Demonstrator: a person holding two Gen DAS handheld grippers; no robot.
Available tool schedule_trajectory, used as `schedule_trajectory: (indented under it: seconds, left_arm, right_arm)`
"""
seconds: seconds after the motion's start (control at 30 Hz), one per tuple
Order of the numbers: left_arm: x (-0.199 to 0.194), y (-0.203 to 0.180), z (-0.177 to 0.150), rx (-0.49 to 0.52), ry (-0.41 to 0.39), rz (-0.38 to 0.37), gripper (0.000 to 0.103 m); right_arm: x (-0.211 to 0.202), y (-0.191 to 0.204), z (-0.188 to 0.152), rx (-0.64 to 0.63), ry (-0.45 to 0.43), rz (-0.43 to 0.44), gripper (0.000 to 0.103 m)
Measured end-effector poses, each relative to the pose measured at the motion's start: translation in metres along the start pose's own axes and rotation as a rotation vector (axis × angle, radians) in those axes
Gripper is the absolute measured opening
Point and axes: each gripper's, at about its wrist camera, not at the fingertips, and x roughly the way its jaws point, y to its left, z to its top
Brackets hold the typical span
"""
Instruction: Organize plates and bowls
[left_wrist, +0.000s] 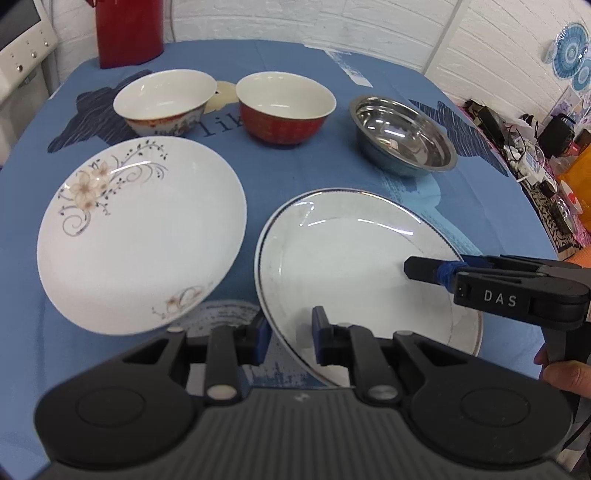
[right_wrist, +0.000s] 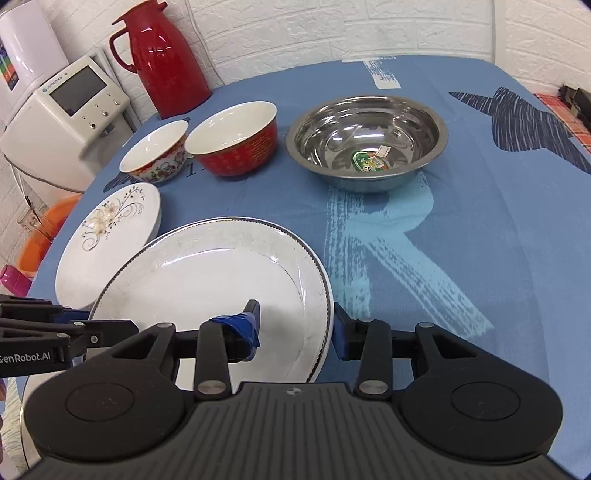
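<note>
A large white plate with a silver rim (left_wrist: 351, 266) (right_wrist: 207, 273) lies nearest me on the blue tablecloth. My left gripper (left_wrist: 288, 336) is open, its two fingers either side of the plate's near-left rim. My right gripper (right_wrist: 295, 328) is open too, one finger over the plate's inside and the other just outside its right rim. A deeper flower-patterned plate (left_wrist: 140, 236) (right_wrist: 107, 236) sits to the left. Behind stand a white floral bowl (left_wrist: 166, 99) (right_wrist: 155, 151), a red bowl (left_wrist: 284, 107) (right_wrist: 232, 140) and a steel bowl (left_wrist: 402, 136) (right_wrist: 369, 140).
A red thermos jug (right_wrist: 162, 55) stands at the table's back left, with a white appliance (right_wrist: 70, 110) and an orange basin (right_wrist: 48, 229) beyond the left edge. Cluttered shelves (left_wrist: 535, 147) lie past the right edge. Bare cloth (right_wrist: 480, 221) stretches to the right of the steel bowl.
</note>
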Motion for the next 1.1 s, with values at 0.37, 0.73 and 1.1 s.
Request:
schedule_trajectory:
  seconds: [0.37,0.73,1.1]
  left_arm:
    - [-0.079,0.022,-0.067,-0.015,-0.096,0.018,0.012]
    - [-0.116,0.084,-0.141,-0.086,-0.106,0.094,0.013]
    - [-0.111,0.096,-0.159,-0.107,-0.12,0.045,0.014]
  right_arm:
    - [-0.052,0.06,-0.044,-0.056,-0.081,0.054,0.027]
    - [-0.041,0.133,-0.093,-0.125,-0.039,0.125,0.029]
    - [-0.034,0.144,-0.112,-0.196,-0.042,0.075,0.03]
